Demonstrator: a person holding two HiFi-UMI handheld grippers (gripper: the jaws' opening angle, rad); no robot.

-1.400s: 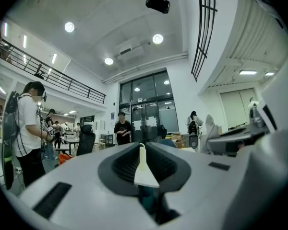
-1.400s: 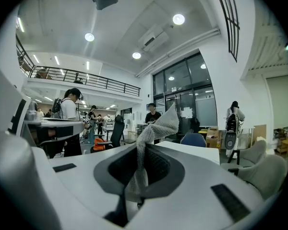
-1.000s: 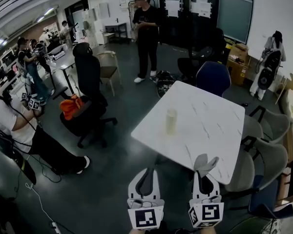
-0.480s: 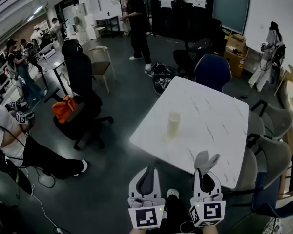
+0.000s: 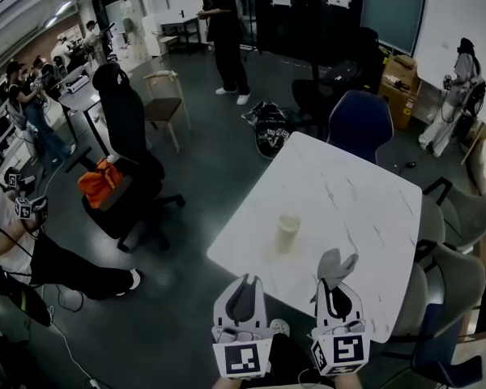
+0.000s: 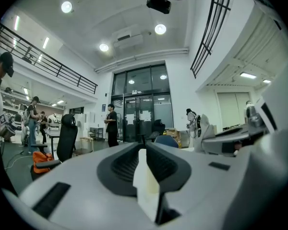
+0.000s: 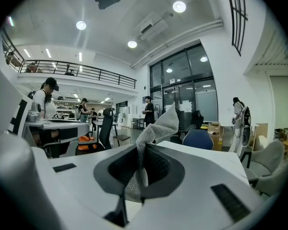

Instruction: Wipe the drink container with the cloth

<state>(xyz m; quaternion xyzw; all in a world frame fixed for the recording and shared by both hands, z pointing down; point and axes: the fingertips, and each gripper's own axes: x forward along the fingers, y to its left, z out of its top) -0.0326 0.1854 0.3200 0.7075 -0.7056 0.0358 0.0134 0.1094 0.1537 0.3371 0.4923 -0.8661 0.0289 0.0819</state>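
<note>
The right gripper (image 5: pixel 334 292) has its jaws pinched on the cloth (image 5: pixel 338 263); the left gripper (image 5: pixel 242 288) has its jaws shut, empty. Probably best to open the left, steady the cup (image 5: pixel 287 232) on the counter (image 5: pixel 364 205), then wipe gently.

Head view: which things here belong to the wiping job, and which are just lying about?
Job:
drink container, standing on the white table
cloth, pinched in the right claw
left claw, shut, empty

Lying about:
black office chair
orange bag
blue chair
dark bag on the floor

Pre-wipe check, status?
Left gripper shut, empty. Right gripper shut on cloth. Cup upright on table, untouched. Nothing in the way.
</note>
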